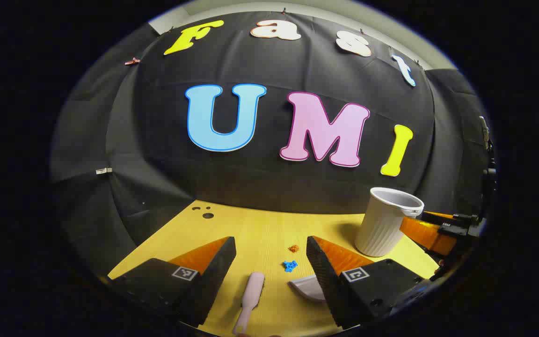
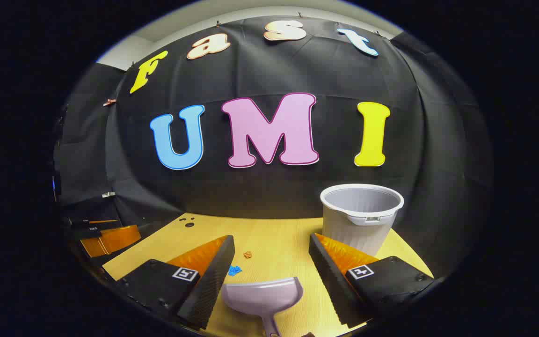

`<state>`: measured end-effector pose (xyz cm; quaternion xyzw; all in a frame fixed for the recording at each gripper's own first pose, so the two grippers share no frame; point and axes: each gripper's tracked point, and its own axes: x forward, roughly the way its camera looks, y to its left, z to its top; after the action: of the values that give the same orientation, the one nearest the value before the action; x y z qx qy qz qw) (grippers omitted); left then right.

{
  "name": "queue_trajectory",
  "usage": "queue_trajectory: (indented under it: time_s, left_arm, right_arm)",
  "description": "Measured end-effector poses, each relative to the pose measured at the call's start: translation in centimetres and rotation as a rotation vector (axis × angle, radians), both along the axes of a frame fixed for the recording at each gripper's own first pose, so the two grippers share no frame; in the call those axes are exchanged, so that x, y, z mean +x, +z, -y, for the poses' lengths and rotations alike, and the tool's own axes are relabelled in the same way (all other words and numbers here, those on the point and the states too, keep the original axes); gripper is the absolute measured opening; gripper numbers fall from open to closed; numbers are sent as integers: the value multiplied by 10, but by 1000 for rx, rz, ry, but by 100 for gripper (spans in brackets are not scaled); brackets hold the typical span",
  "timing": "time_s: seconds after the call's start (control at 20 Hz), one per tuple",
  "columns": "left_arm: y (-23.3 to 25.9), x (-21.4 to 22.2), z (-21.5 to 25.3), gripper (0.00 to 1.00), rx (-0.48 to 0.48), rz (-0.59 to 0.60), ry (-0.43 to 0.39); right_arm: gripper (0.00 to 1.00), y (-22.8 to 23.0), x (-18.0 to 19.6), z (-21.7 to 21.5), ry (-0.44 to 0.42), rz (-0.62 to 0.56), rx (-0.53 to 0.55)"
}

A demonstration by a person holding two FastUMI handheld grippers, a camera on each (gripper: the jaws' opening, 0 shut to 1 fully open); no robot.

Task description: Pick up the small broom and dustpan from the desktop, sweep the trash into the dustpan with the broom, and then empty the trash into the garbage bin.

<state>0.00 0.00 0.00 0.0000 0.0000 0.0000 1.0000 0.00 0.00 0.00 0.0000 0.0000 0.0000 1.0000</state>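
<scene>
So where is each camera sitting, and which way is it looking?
Left gripper view: rides on the left gripper, facing the booth wall over the broom; its own two open fingers show.
Right gripper view: rides on the right gripper, above the dustpan, facing the bin; its own open fingers show.
Both share the yellow desktop, bin, dustpan and scraps of trash.

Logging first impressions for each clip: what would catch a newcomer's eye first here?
The white ribbed garbage bin stands at the right rear of the yellow desktop. A pale dustpan lies between the open right gripper, and a pink broom between the open left gripper.
</scene>
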Motion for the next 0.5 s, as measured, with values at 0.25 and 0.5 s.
queue_trajectory:
  time_s: [0.25, 0.5]
  left_arm:
    - [-14, -7, -14, 95, -8, -23, 17]
    - [-33, -6, -24, 95, -13, -62, 15]
  right_arm:
    - [100, -18, -11, 3, -13, -42, 18]
    - [100, -33, -16, 3, -8, -98, 39]
